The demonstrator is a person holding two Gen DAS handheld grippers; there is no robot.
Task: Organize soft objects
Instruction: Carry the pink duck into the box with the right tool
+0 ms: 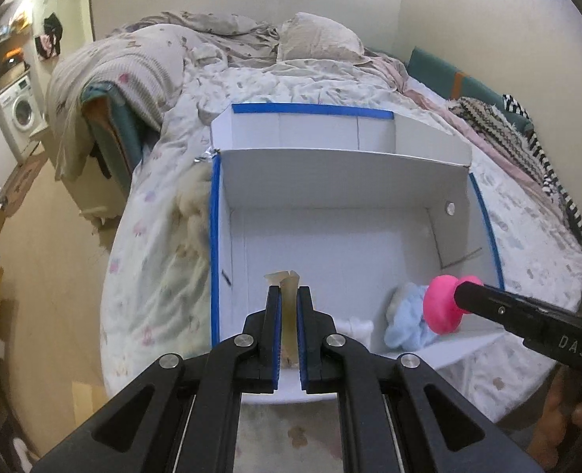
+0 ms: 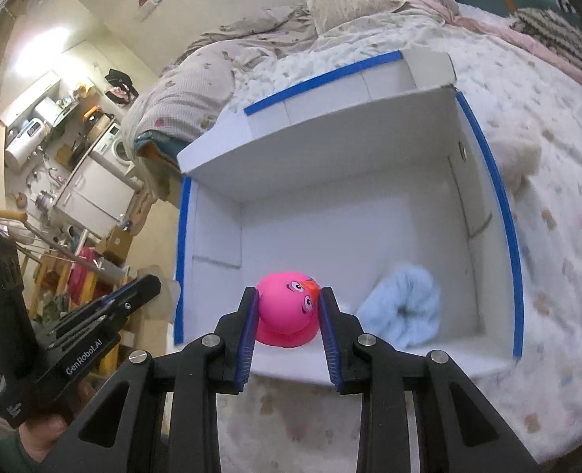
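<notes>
A white box with blue-taped edges sits open on the bed. My left gripper is shut on a thin beige soft piece and holds it over the box's near left part. My right gripper is shut on a pink rubber duck, also seen in the left wrist view, held above the box's near edge. A light blue fluffy cloth lies inside the box at the near right. A small white soft item lies beside it.
The bed has a floral quilt, rumpled blankets and a pillow behind the box. A cream plush lies right of the box, and a fluffy cream item lies against its left wall. A striped knit throw lies far right. Floor and kitchen appliances lie left.
</notes>
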